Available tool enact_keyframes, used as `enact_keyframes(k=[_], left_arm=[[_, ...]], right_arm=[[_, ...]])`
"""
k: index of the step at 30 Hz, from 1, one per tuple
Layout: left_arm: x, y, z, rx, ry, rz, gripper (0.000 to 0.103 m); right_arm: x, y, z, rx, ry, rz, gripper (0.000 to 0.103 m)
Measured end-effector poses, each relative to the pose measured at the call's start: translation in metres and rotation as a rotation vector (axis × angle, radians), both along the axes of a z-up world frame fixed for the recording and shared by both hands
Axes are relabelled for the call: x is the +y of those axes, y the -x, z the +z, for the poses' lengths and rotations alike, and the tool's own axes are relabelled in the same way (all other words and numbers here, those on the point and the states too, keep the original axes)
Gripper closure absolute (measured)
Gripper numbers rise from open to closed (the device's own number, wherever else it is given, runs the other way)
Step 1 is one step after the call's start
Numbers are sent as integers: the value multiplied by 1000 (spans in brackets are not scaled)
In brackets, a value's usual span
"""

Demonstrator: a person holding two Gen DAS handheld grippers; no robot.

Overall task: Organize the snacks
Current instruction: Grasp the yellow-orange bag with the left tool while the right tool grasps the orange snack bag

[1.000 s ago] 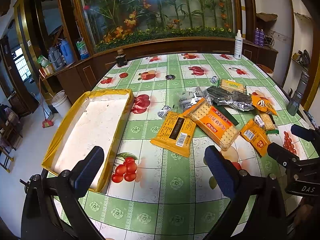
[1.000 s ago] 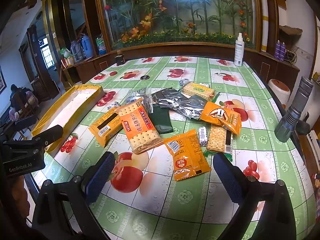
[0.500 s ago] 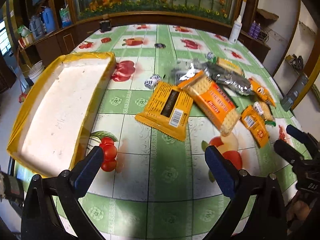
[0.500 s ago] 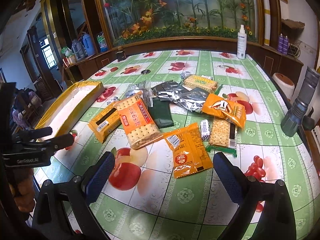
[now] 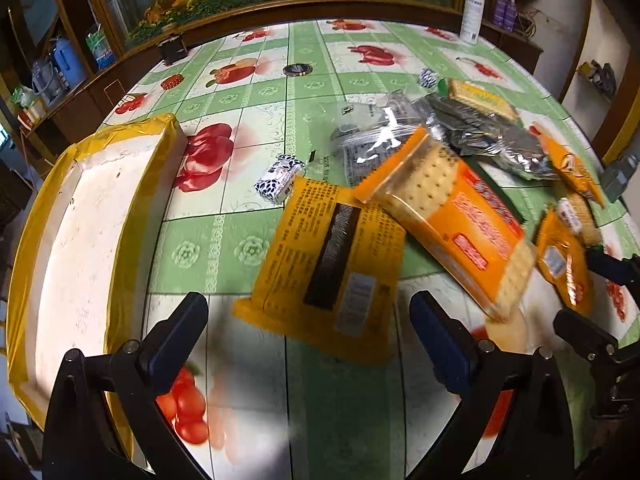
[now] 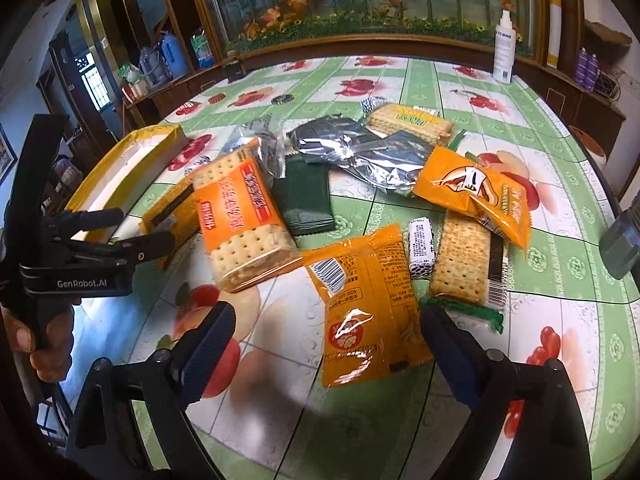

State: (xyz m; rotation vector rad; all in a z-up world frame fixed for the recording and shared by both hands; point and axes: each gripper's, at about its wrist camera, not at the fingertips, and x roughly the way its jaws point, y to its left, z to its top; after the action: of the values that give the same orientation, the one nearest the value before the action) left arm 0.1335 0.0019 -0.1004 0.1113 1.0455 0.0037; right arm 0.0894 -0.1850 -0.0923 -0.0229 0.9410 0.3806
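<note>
— Fingers on the left gripper (image 5: 308, 342) are spread wide, nothing between them; they hang over the near end of the yellow-orange packet with the black stripe (image 5: 332, 264). I can't tell whether they touch it.

— Same on the right gripper (image 6: 326, 346): spread apart, empty, either side of the orange snack pouch (image 6: 370, 304) with the barcode. Can you read that print?

— No, too small. And the left view is smeared; the lettering on the cracker pack (image 5: 452, 220) is a blur there.

— From the right it's clearer: an orange cracker pack (image 6: 242, 216) lying partly over the striped packet, so most of that one is hidden.

— The foil bags (image 6: 360, 152) overlap too; I can't count them. A dark green packet (image 6: 306, 196) pokes out beneath.

— Where's the tray?

— Yellow-edged tray (image 5: 80, 248) on the left of the fruit-print tablecloth (image 5: 256, 420), apart from the pile. Its near corner is cut off behind the gripper frame.

— Small wrapped candy (image 5: 280, 178) sits between tray and pile.
</note>
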Motion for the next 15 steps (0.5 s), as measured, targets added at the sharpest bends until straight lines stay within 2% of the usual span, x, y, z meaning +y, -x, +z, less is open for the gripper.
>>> enact_keyframes(k=[2, 7, 8, 9, 10, 11, 12, 15], left_arm=[[-1, -9, -7, 30, -23, -4, 0], [6, -20, -10, 17, 35, -5, 0], [9, -21, -11, 12, 55, -1, 0], [11, -21, -11, 6, 76, 4, 5], [12, -19, -10, -8, 93, 5, 9], [10, -17, -7, -27, 87, -2, 27], [9, -17, -5, -35, 80, -8, 32], [8, -12, -4, -33, 71, -15, 33]], right_arm=[[-1, -7, -4, 7, 16, -10, 11], [-2, -21, -12, 13, 72, -28, 16], [-2, -23, -11, 12, 85, -27, 21], [-1, -24, -11, 7, 97, -27, 33], [0, -24, -10, 0, 113, -27, 40], [0, -24, -10, -5, 124, -25, 50], [1, -24, -9, -6, 123, -21, 53], [2, -21, -8, -7, 119, -12, 56]])
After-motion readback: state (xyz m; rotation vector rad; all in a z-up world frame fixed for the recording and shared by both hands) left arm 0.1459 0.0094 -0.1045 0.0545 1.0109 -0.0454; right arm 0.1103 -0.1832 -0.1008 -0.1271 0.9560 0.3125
